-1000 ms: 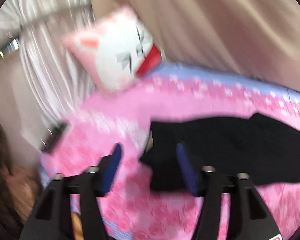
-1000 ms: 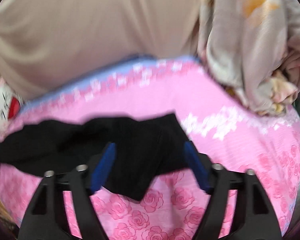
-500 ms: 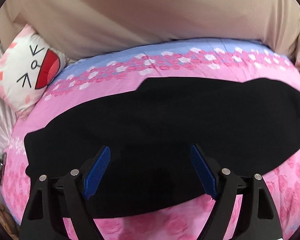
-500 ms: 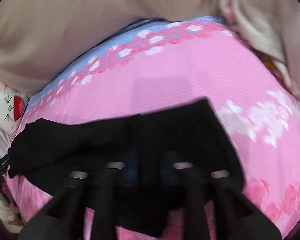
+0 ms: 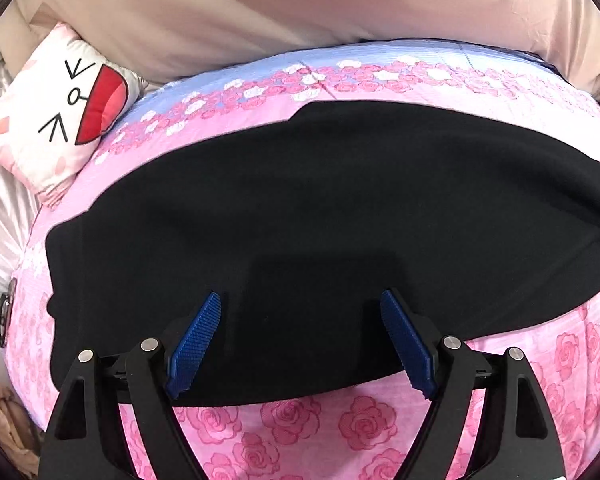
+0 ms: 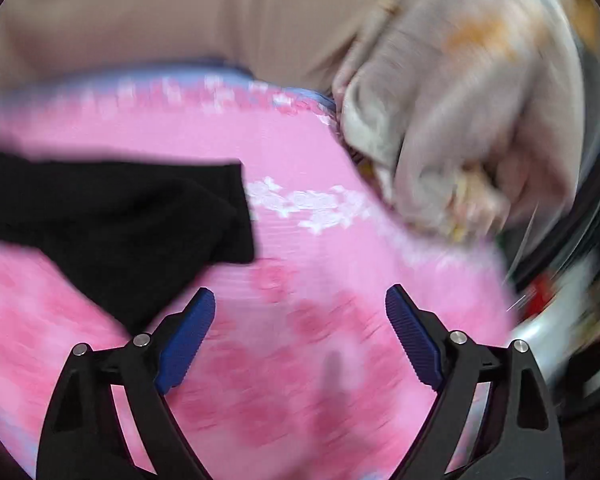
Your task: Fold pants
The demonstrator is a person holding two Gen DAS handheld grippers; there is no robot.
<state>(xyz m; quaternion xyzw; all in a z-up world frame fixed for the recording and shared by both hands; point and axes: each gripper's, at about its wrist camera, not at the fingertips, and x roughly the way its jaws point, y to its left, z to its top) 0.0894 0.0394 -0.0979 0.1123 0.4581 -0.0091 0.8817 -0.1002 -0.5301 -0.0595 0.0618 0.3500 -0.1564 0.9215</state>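
Two hand-held grippers stand apart, empty. Left hand-held gripper (image 5: 300, 340) hovers over the black knit pants (image 5: 320, 220), spread lengthwise on the pink rose-print bed (image 5: 360, 432). Right hand-held gripper (image 6: 300, 340), jaws opening, faces bare sheet. Judged: lengthwise fold laid; next needs an end grasped.

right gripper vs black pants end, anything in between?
Nothing but bare pink bedsheet lies between the opening right gripper and the pants, whose end sits to its left. Shown in the blurred right wrist view.

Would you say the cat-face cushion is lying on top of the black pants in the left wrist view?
No, the cat-face cushion sits apart from the black pants, at the bedspread's upper left edge.
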